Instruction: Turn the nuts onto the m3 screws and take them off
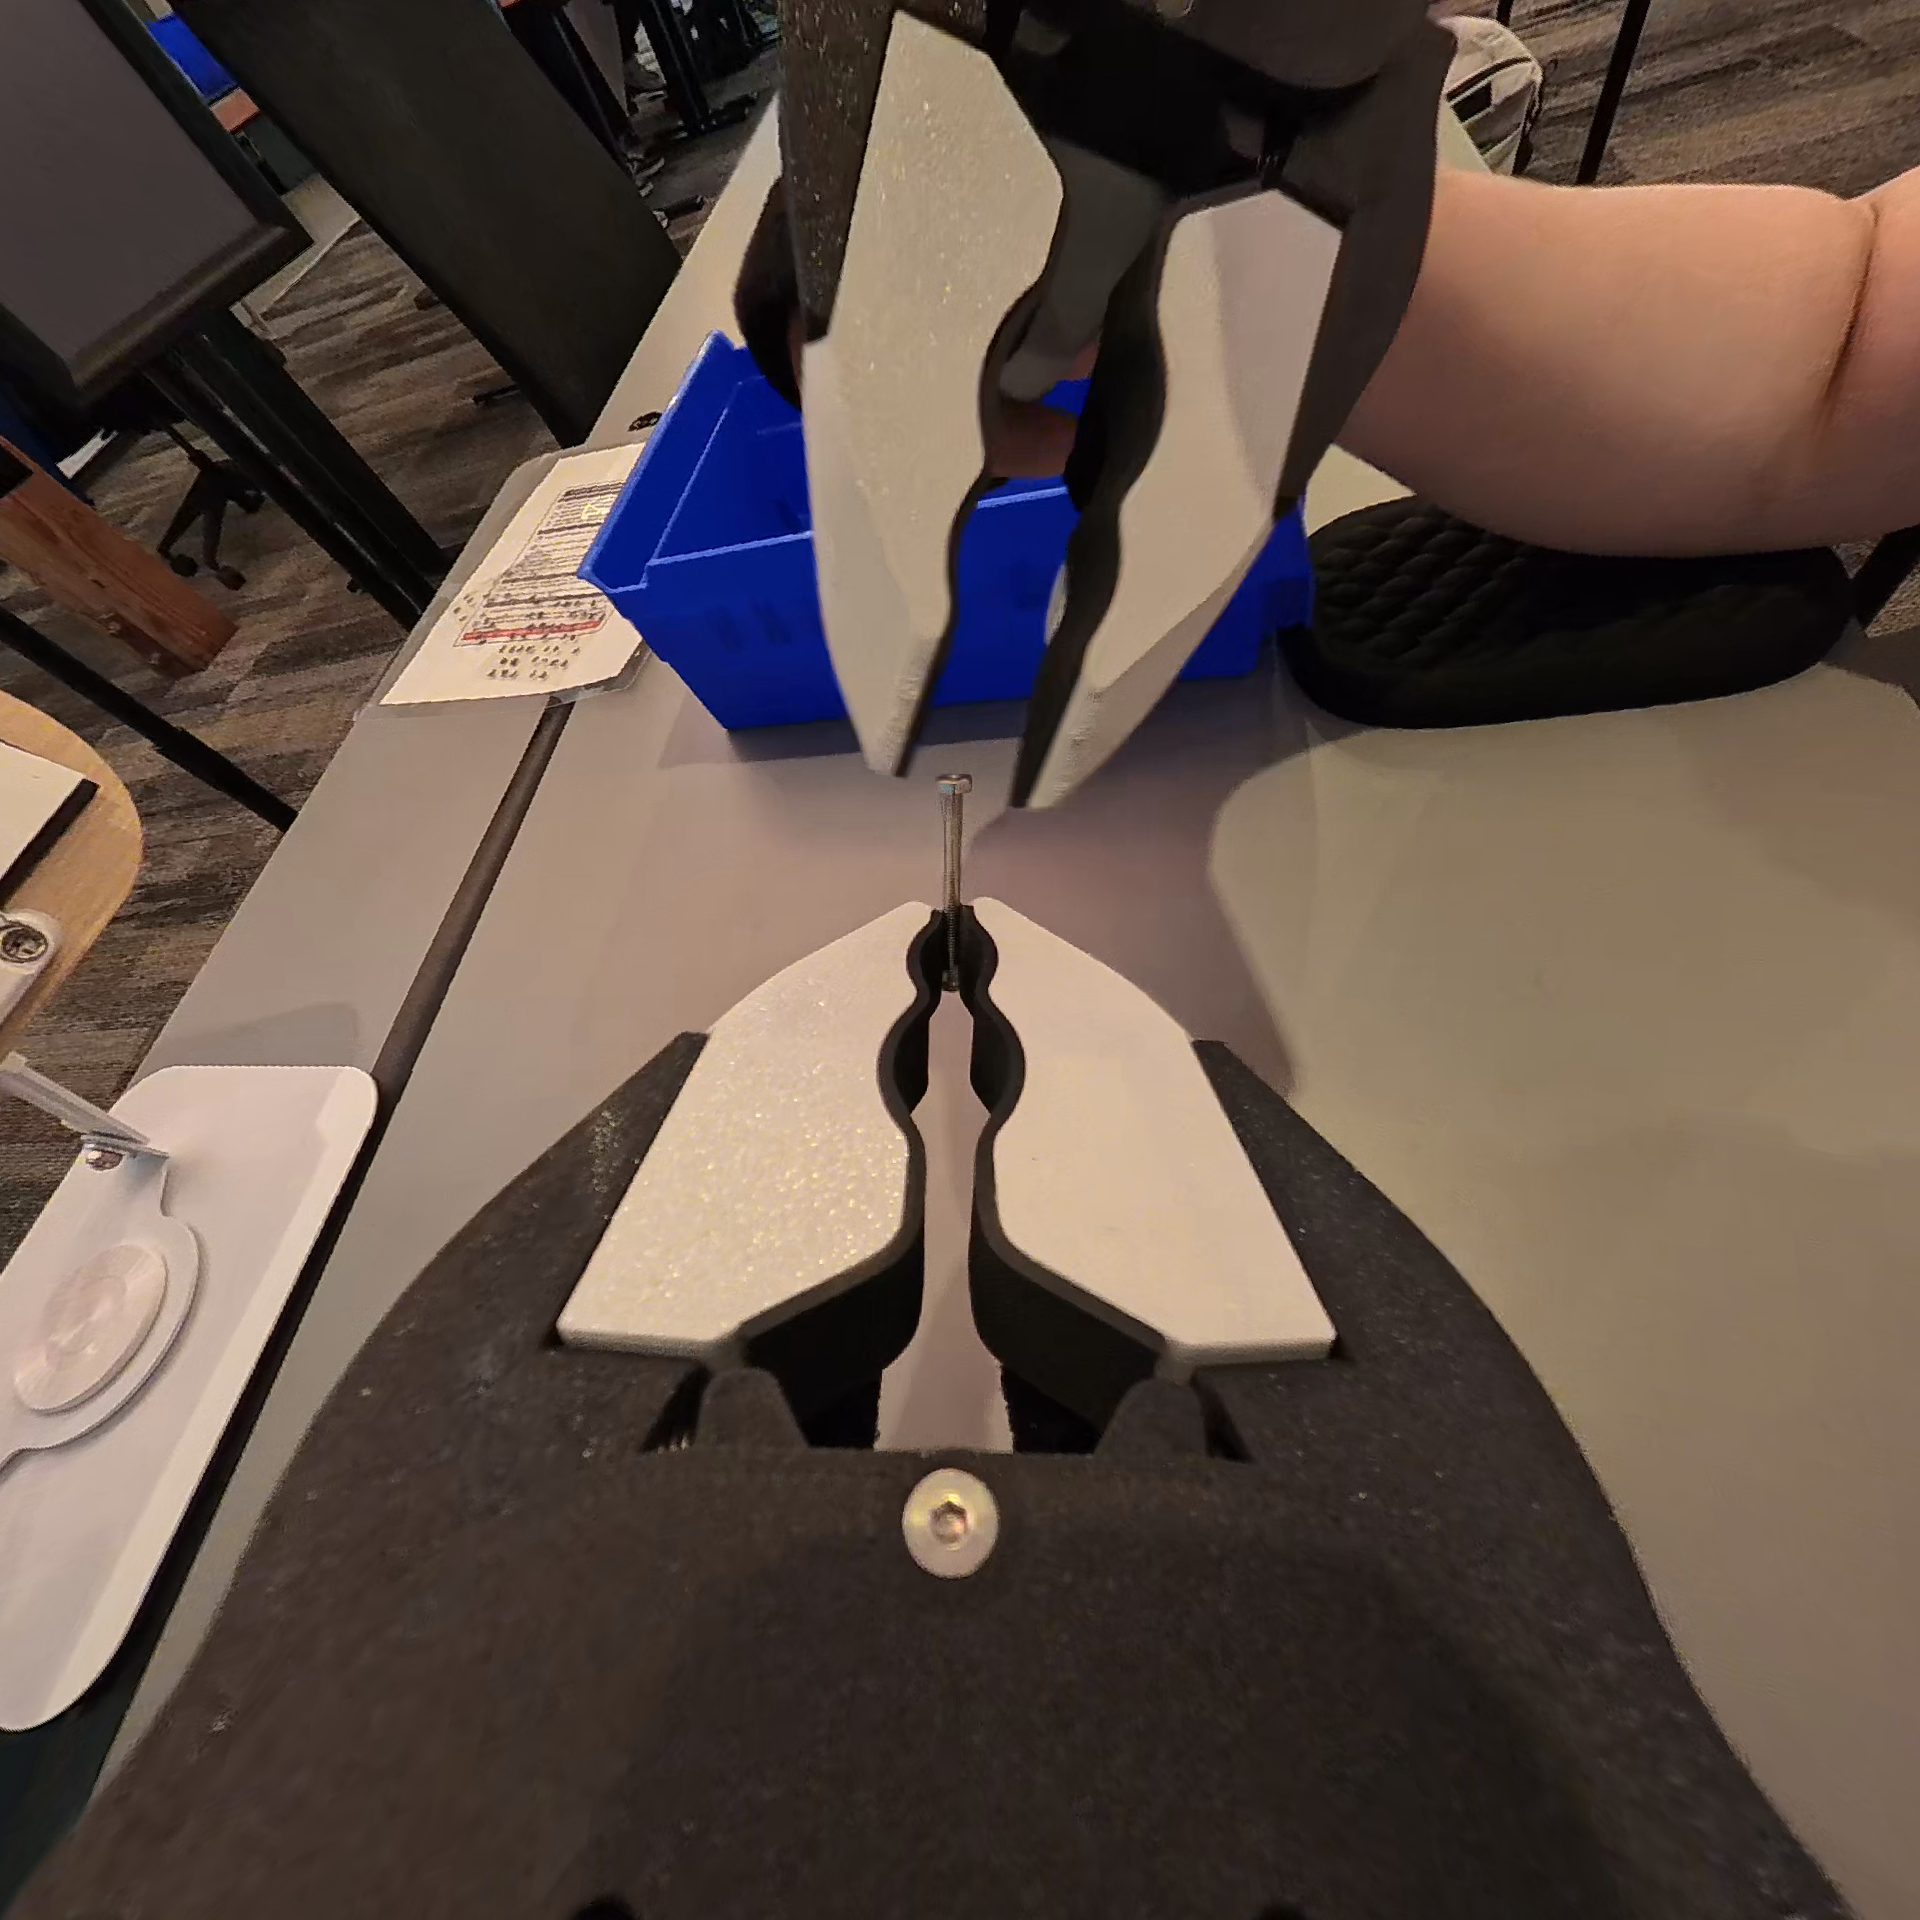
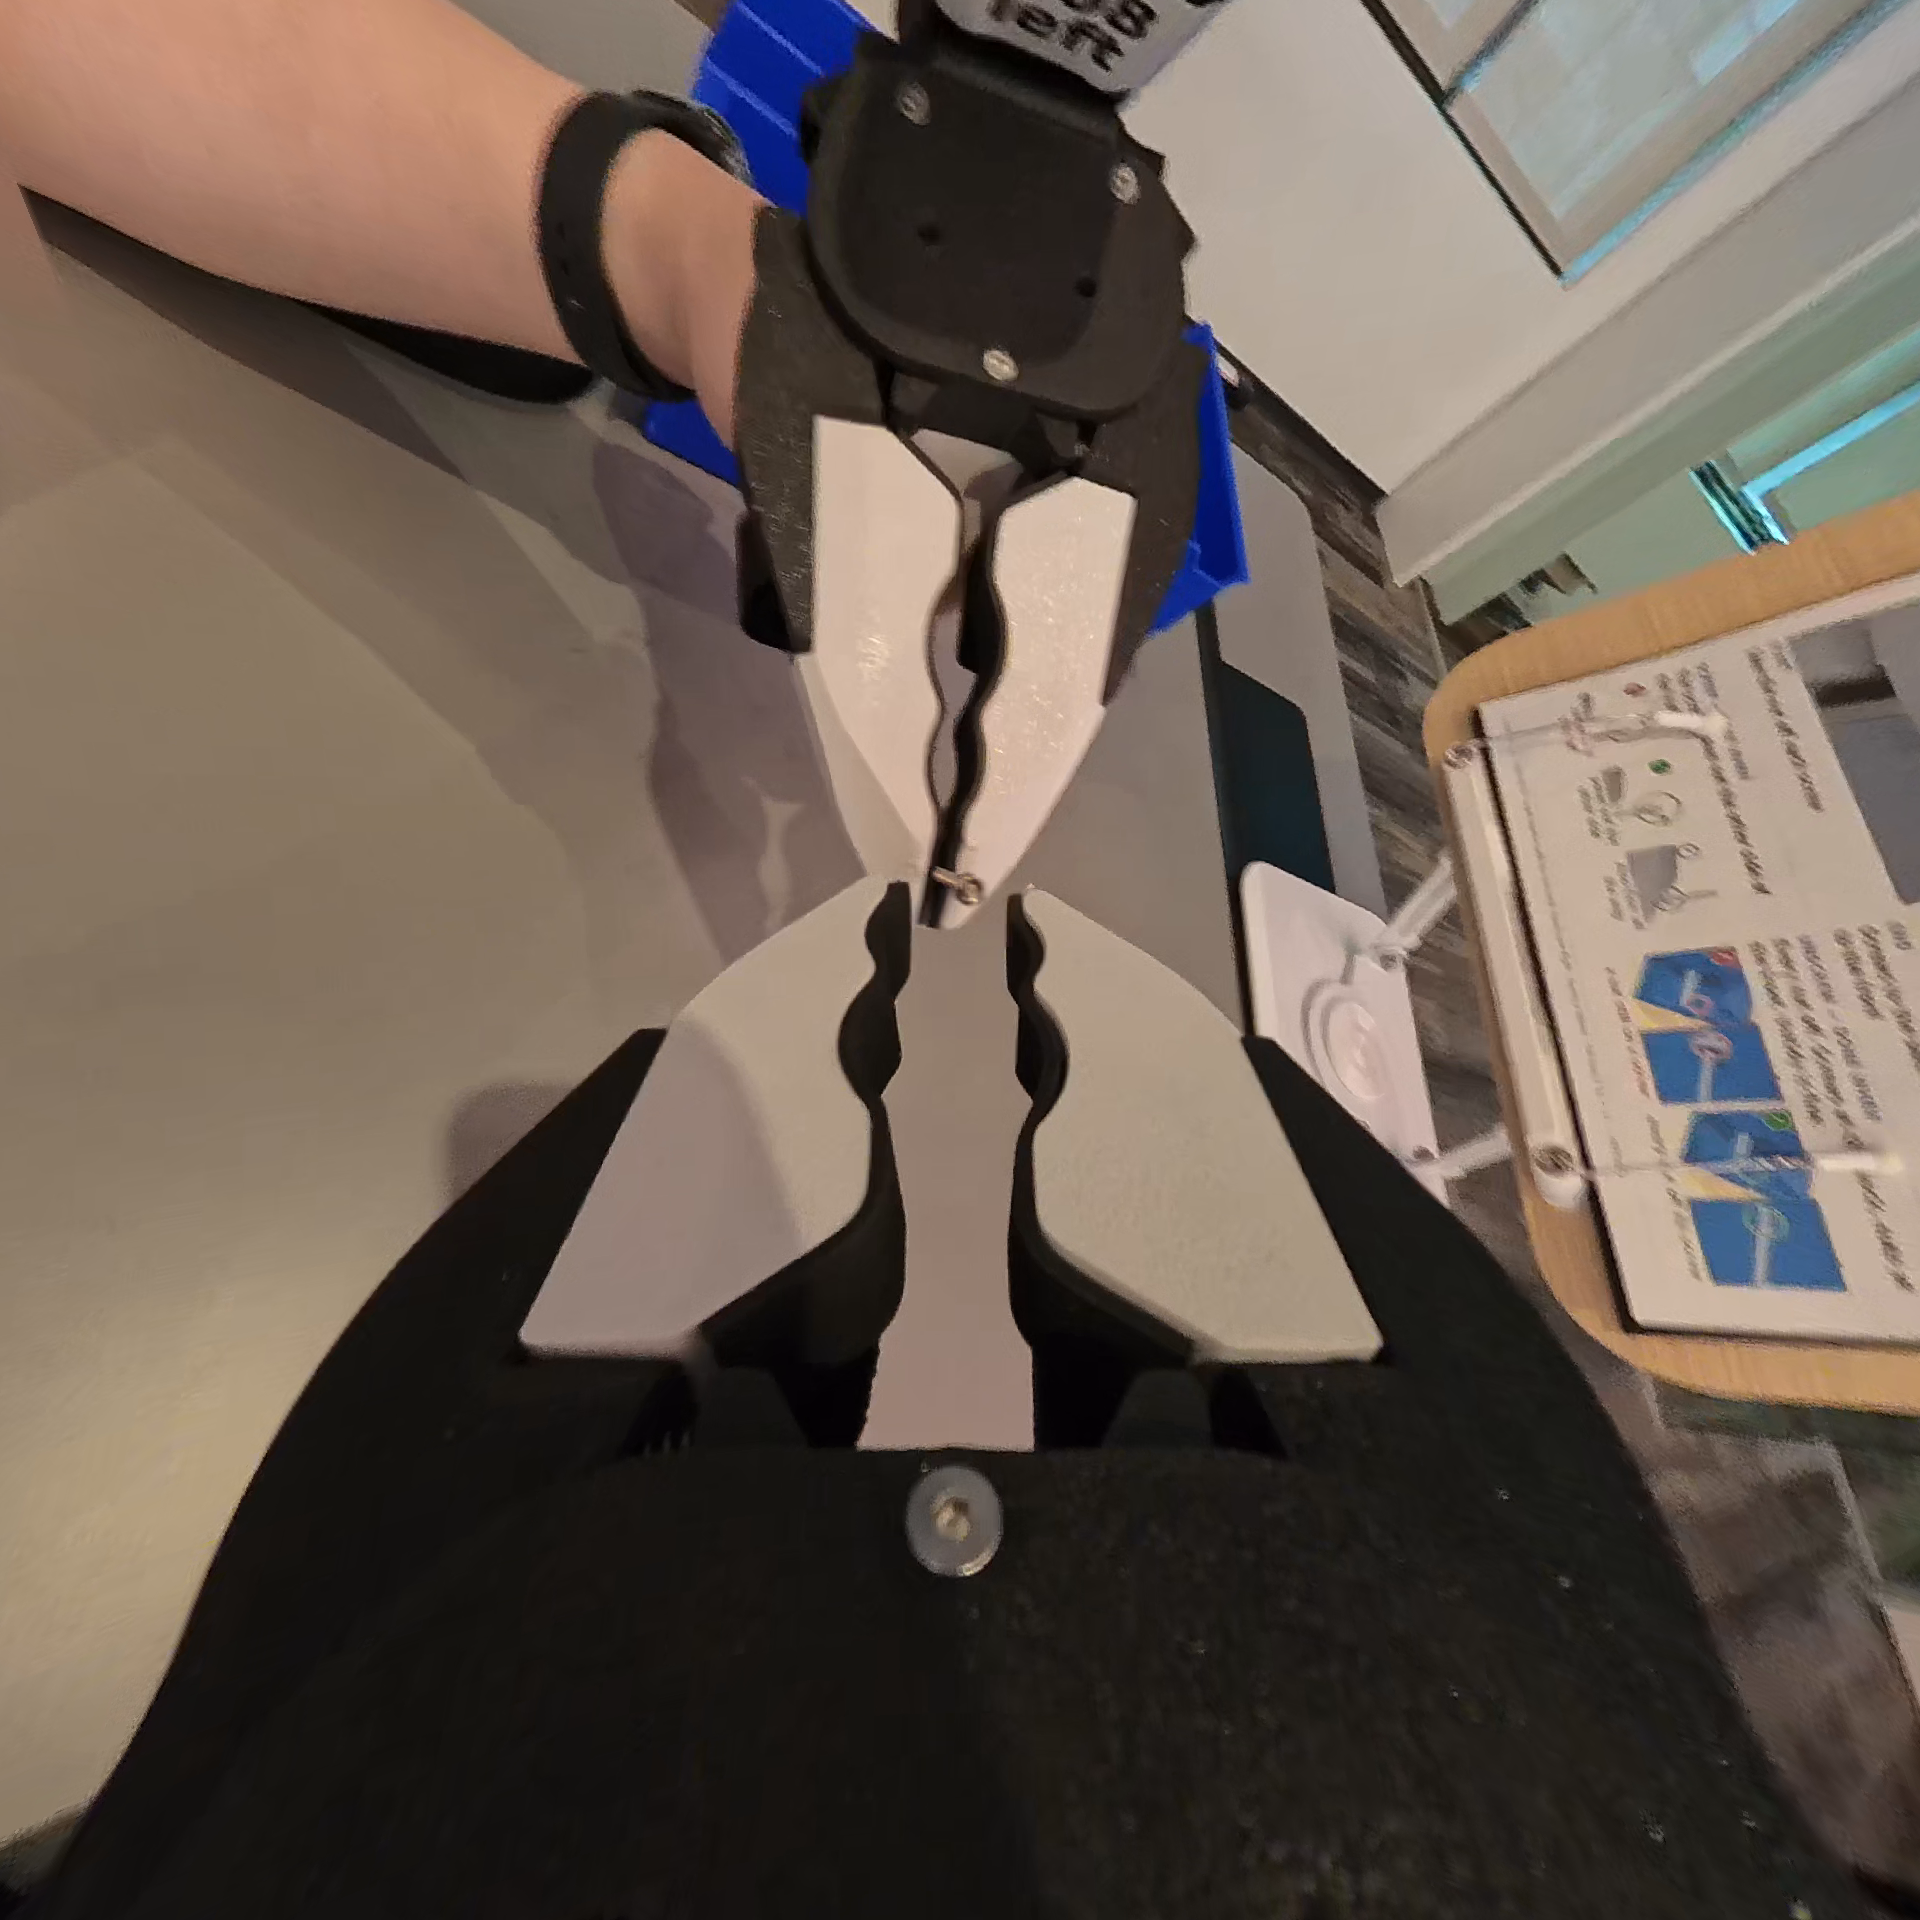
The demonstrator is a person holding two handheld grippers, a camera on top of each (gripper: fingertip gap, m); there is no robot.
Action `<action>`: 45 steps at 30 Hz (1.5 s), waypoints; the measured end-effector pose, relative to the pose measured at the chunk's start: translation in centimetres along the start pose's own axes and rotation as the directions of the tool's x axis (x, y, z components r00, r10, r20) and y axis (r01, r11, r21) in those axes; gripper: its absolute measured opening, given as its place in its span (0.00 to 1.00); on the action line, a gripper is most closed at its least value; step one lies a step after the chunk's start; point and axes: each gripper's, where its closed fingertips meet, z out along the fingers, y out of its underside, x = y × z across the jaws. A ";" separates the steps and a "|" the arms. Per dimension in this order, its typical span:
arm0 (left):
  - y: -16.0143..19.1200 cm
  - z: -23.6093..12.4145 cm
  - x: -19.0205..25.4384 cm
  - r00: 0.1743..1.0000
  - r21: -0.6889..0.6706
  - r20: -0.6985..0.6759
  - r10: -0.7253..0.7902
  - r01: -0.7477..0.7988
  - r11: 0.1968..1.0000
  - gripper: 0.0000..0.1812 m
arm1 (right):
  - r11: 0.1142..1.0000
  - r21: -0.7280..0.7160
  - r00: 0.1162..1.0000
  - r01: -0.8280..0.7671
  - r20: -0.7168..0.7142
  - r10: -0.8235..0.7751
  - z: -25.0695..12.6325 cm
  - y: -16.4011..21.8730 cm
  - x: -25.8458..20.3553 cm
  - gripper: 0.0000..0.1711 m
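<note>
- We are holding the left gripper [image 1: 948, 920] narrowed onto the lower end of an m3 screw [image 1: 952, 847], at the centre of the left wrist view; the screw is standing out beyond the fingertips, its head end uppermost in the frame.
- We are holding the right gripper [image 1: 961, 788], descending from the upper centre of that frame, with its jaws parted and its tips just beside the screw's free end, not gripping it.
- In the right wrist view the right gripper [image 2: 956, 914] is showing the same gap, with the screw [image 2: 956, 881] lying at the centre between the two sets of tips.
- Whether the small piece at the screw's end is its head or a nut, we cannot tell.
- We are judging the task as under way: the screw is secured, and the turning on or off is not visibly finished.
- A blue bin [image 1: 727, 613] is sitting on the grey table [image 1: 1455, 1039] behind the grippers.
- Printed sheets are lying at left [image 1: 530, 582] and at right [image 2: 1714, 987]; we are not reproducing their writing, and no brand is showing.
</note>
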 end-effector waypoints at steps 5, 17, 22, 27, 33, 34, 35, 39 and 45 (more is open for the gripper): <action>1.1 -0.3 -2.1 0.994 -0.032 0.100 -0.037 0.040 0.999 0.01 | 0.986 -0.094 0.978 -0.139 -0.172 0.122 0.0 1.3 3.0 0.11; 2.4 -0.9 -5.2 0.960 -0.031 0.243 -0.138 0.150 0.988 0.01 | 0.955 -0.176 0.944 -0.238 -0.274 0.185 0.2 2.7 4.3 0.13; 2.6 -0.7 -5.3 0.956 -0.031 0.250 -0.153 0.166 0.986 0.01 | 0.951 -0.182 0.941 -0.249 -0.278 0.193 0.2 3.0 4.4 0.13; 2.6 -0.7 -5.3 0.957 -0.036 0.249 -0.151 0.164 0.986 0.01 | 0.951 -0.184 0.941 -0.250 -0.279 0.193 0.3 3.2 4.4 0.13; 2.5 -0.7 -5.5 0.950 -0.030 0.268 -0.158 0.172 0.985 0.01 | 0.952 -0.188 0.948 -0.242 -0.256 0.191 0.5 3.3 4.1 0.13; 2.6 -0.7 -5.7 0.945 -0.031 0.283 -0.162 0.178 0.984 0.01 | 0.951 -0.190 0.948 -0.243 -0.254 0.191 0.5 3.4 4.1 0.13; 2.7 -0.7 -6.0 0.938 -0.035 0.305 -0.166 0.185 0.982 0.01 | 0.951 -0.190 0.948 -0.245 -0.252 0.194 0.5 3.5 4.1 0.13; 3.2 -0.8 -7.0 0.901 -0.049 0.399 -0.168 0.203 0.978 0.01 | 0.945 -0.169 0.942 -0.279 -0.238 0.235 0.5 3.8 4.2 0.13; 3.4 -0.5 -7.0 0.889 -0.065 0.428 -0.159 0.206 0.976 0.01 | 0.944 -0.128 0.938 -0.304 -0.211 0.274 0.1 3.8 4.3 0.13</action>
